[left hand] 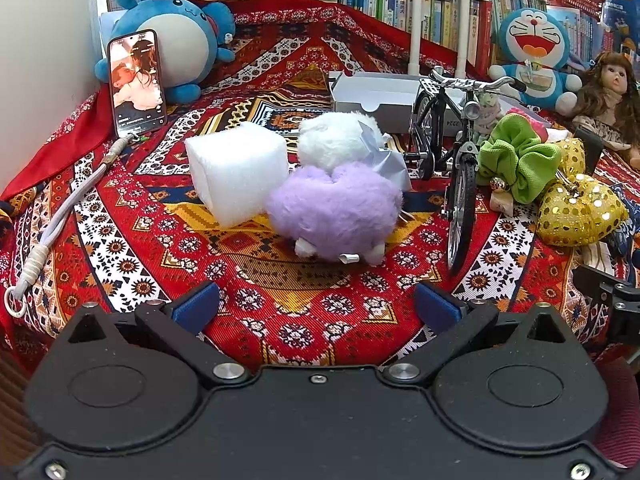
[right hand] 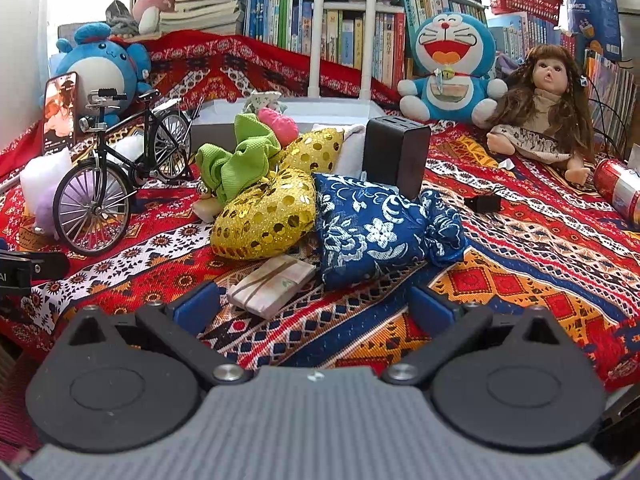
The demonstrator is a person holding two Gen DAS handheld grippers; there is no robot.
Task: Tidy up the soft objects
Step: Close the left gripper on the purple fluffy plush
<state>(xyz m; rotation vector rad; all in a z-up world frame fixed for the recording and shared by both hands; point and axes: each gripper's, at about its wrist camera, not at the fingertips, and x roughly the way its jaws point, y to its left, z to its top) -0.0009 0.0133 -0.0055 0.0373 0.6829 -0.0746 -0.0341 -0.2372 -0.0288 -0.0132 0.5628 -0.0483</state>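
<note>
**Both tools wide open over the soft toys**

Left tool (left hand: 316, 306) has its two blue fingers spread wide. It holds nothing and touches nothing. It hangs over the patterned red cloth (left hand: 304, 332) on the bench.

Just ahead of it sits a fluffy purple and white plush (left hand: 336, 200). The toy shows its back to the left camera. It sits up, with its white head on top and its small white feet at the bottom. A white foam block (left hand: 236, 172) touches its left side. The block leans a bit and its long side runs away from the camera.

Right tool (right hand: 314, 306) is wide open too, and it holds nothing. A small banded bundle (right hand: 272, 286) lies on the cloth just ahead of its left finger (right hand: 198, 306). I cannot tell if they touch. Behind the bundle lies a blue flowered pillow (right hand: 380, 232). Its long side runs left to right. A gold spotted cushion (right hand: 268, 216) touches the pillow's left edge. A green scrunchie (right hand: 236, 160) rests on top of the gold one.

A toy bicycle (right hand: 120, 164) stands upright to the left. A phone (left hand: 136, 82) leans on a blue round plush (left hand: 176, 36). A blue cat plush (right hand: 448, 68) and a doll (right hand: 548, 108) sit at the back by the books. The writing on the books is too small to read.
</note>
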